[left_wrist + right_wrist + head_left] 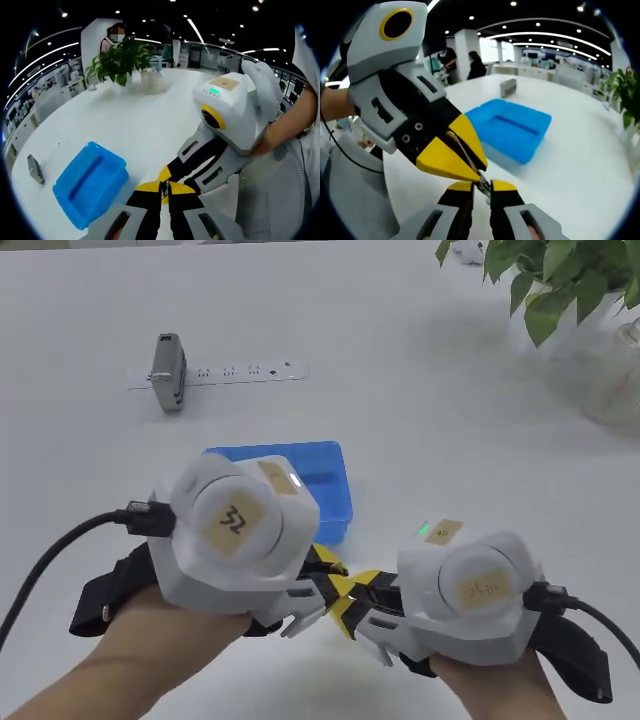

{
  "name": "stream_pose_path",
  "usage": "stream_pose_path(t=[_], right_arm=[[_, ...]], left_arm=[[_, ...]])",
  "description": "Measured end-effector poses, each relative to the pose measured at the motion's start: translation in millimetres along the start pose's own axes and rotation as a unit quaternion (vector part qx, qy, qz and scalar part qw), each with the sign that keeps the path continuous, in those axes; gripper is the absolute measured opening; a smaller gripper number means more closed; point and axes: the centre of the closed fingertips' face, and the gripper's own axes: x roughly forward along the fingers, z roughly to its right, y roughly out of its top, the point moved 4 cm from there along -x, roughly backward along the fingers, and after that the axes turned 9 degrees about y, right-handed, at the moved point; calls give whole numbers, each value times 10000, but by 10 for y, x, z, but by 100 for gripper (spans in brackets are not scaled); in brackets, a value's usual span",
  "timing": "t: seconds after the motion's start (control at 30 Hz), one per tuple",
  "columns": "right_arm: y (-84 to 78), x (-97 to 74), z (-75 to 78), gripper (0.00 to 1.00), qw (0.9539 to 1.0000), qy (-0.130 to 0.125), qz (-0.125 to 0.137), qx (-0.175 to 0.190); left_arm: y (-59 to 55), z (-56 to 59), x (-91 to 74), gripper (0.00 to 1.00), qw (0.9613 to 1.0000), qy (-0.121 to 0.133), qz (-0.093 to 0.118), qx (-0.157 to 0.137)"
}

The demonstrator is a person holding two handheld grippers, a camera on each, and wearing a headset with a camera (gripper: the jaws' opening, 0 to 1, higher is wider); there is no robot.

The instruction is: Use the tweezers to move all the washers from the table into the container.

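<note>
My left gripper (pixel 338 578) and right gripper (pixel 352 600) meet tip to tip low over the white table, just in front of the blue container (pixel 300 485). In the right gripper view, thin metal tweezers (pixel 483 183) run along the left gripper's yellow jaws (pixel 470 160) into my right gripper (pixel 481 189); both pairs of jaws look closed on them. In the left gripper view my left gripper (pixel 164 189) is shut on a thin dark strip, the right gripper (pixel 172 175) faces it, and the blue container (pixel 90 182) lies to the left.
A white power strip (pixel 240 372) with a grey adapter (pixel 168 370) lies at the back left. A potted plant (pixel 560 280) in a glass vase stands at the back right. People stand far off in the room.
</note>
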Motion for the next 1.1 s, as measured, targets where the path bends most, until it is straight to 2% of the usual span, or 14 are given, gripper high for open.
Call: stream_pose_path(t=[0.8, 1.1], right_arm=[[-10, -41, 19, 10, 10000, -14, -37, -4], [-24, -45, 38, 9, 10000, -7, -30, 35]], left_arm=[[34, 28, 31, 1, 9998, -32, 0, -174], [48, 49, 56, 1, 10000, 17, -8, -46]])
